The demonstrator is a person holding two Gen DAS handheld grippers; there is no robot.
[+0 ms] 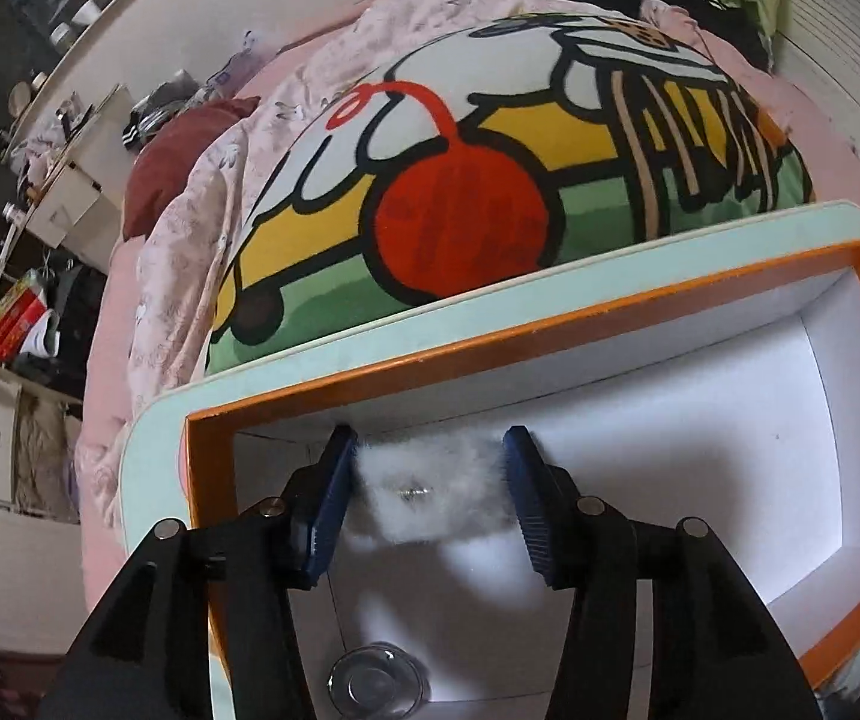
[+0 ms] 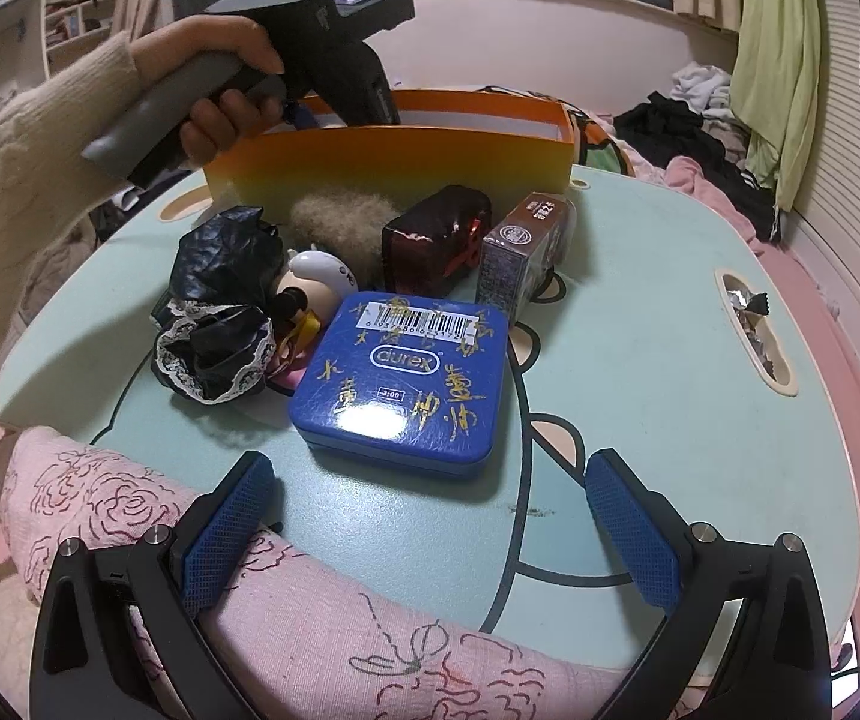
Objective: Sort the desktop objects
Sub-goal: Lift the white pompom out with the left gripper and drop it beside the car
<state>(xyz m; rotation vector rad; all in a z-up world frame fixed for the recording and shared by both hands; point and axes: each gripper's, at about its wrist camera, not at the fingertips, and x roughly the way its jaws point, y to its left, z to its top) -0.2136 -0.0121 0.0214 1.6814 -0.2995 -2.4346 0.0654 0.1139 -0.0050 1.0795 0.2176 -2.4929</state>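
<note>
In the left wrist view my left gripper [image 1: 430, 456] is inside the orange box [image 1: 369, 375], shut on a white fluffy pompom [image 1: 436, 480]. A clear round glass piece [image 1: 375, 681] lies on the box floor below. In the right wrist view my right gripper [image 2: 430, 480] is open and empty above the table's near edge. Ahead of it lie a blue tin [image 2: 399, 381], a black lace-trimmed bundle [image 2: 219, 306], a small cartoon figure [image 2: 315, 282], a beige fluffy ball [image 2: 339, 219], a dark red wrapped block [image 2: 436, 243] and a purple carton [image 2: 520, 252]. The orange box [image 2: 387, 162] stands behind them, with the left gripper reaching into it.
The pale green table [image 2: 640, 360] has a side slot [image 2: 754, 330] holding wrappers. A pink patterned blanket [image 2: 285, 624] lies over the near edge. A cartoon pillow [image 1: 490, 168] and clothes [image 2: 694, 138] lie on the bed beyond the table.
</note>
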